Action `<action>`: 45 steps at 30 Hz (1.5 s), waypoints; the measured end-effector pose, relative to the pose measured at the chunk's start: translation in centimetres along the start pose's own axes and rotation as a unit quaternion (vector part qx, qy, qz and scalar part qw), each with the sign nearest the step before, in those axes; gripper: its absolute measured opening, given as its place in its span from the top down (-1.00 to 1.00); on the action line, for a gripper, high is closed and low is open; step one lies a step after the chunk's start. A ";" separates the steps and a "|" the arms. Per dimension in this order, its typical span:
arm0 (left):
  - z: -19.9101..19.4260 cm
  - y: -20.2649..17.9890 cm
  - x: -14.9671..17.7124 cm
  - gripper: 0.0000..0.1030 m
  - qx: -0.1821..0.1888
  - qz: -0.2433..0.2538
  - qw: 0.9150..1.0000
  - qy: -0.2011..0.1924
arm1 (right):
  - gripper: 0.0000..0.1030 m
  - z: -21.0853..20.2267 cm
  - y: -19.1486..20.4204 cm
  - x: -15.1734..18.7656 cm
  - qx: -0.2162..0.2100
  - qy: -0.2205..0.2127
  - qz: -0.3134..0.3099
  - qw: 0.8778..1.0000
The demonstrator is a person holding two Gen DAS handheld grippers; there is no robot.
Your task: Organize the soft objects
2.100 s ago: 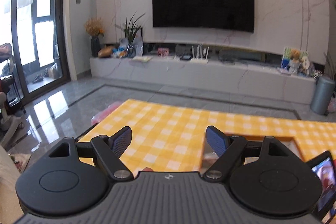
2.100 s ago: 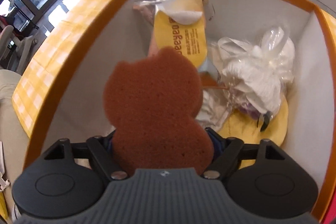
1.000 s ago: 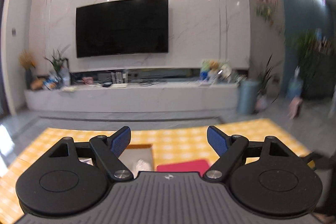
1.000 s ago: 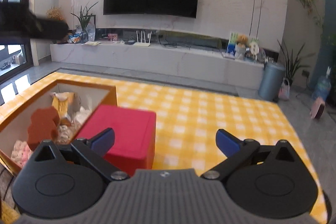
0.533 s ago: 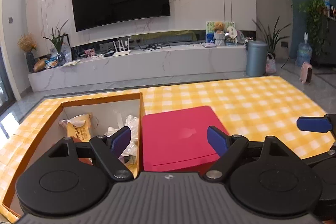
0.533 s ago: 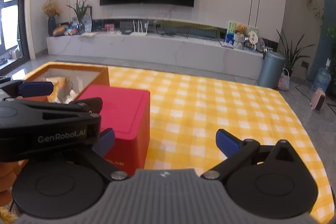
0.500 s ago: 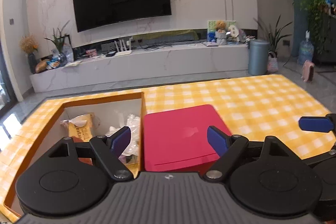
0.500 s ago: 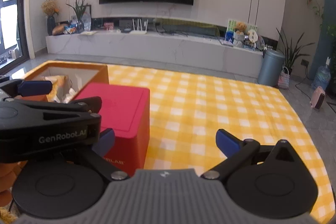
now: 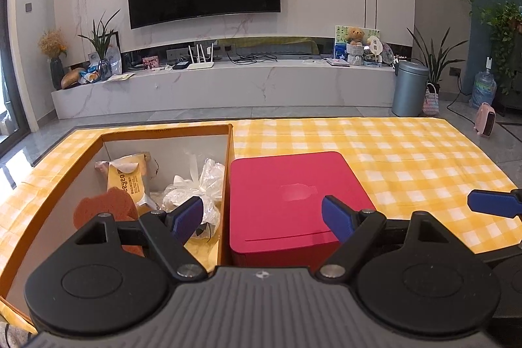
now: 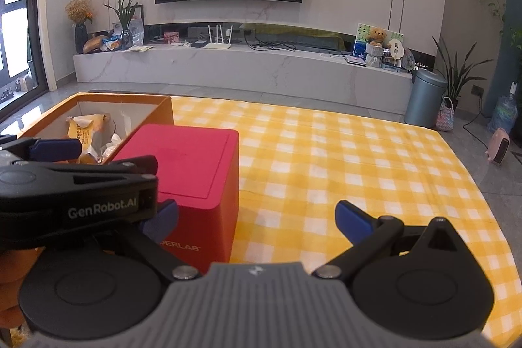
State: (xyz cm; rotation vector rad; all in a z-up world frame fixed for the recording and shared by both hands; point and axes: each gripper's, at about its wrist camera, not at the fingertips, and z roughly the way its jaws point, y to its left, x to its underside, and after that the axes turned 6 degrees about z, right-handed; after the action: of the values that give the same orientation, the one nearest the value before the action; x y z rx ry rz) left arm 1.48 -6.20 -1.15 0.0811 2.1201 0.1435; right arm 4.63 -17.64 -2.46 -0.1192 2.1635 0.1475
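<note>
Tongs idle over the checked tabletop, both pairs spread apart and gripping nothing.

Left tongs hang above the seam between orange box and red box; brown sponge lies in the orange box, ahead-left of them, beside a yellow packet and white plastic bags. Right tongs sit just right of the red box.

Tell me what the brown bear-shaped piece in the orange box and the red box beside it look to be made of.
Brown bear-shaped piece: likely sponge foam, matte, with a pitted, porous surface.
Red box: probably hard plastic or coated board, smooth with a faint sheen, rounded corners and a crisp lid seam; the look leaves it open.
</note>
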 end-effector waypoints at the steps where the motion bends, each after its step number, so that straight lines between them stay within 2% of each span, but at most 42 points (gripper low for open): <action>1: 0.0 0.0 0.0 -0.88 0.001 -0.001 1.000 0.001 | -0.95 0.0 0.0 0.0 0.000 0.000 0.000 1.000; 15: 0.4 -0.2 0.2 -0.88 0.005 -0.015 1.000 0.015 | -0.93 0.3 -0.2 0.0 -0.002 0.007 0.008 1.000; 45: 0.7 -0.4 0.4 -0.88 -0.003 -0.004 1.000 0.024 | -0.92 0.9 -0.3 0.4 0.000 0.018 0.005 1.000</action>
State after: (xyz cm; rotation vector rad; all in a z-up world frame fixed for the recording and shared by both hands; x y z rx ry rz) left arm 1.89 -6.50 -1.92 0.0660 2.1672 0.1493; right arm 5.15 -17.82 -3.28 -0.1106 2.1994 0.1525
